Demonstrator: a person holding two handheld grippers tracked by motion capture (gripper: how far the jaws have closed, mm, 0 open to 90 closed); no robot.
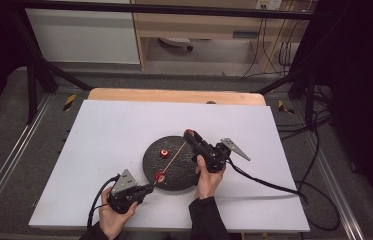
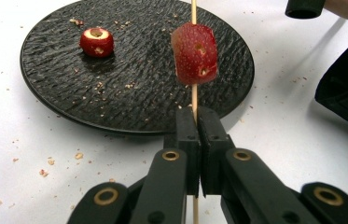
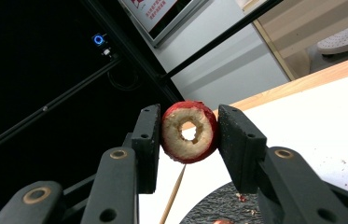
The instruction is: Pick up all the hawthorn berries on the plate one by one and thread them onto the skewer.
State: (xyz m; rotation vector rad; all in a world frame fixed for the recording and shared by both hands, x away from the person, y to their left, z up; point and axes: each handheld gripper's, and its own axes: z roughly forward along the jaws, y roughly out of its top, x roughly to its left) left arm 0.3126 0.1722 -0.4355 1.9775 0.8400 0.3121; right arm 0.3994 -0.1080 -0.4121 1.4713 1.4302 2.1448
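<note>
A thin wooden skewer (image 1: 174, 155) runs over a round black plate (image 1: 179, 172). My left gripper (image 1: 150, 187) is shut on the skewer's near end (image 2: 194, 100), just below a red cored fruit piece (image 2: 195, 54) threaded on it. My right gripper (image 1: 190, 134) is shut on a second cored fruit ring (image 3: 190, 131), its hole facing the camera, held at the skewer's far tip (image 3: 174, 193). A third cored fruit piece (image 2: 96, 41) lies on the plate (image 2: 129, 93).
The plate rests on a white board (image 1: 109, 145) over a wooden table (image 1: 174, 95). Crumbs (image 2: 45, 163) dot the board and plate. Black frame bars (image 1: 39, 70) stand at the back corners. Cables (image 1: 269, 185) trail off to the right.
</note>
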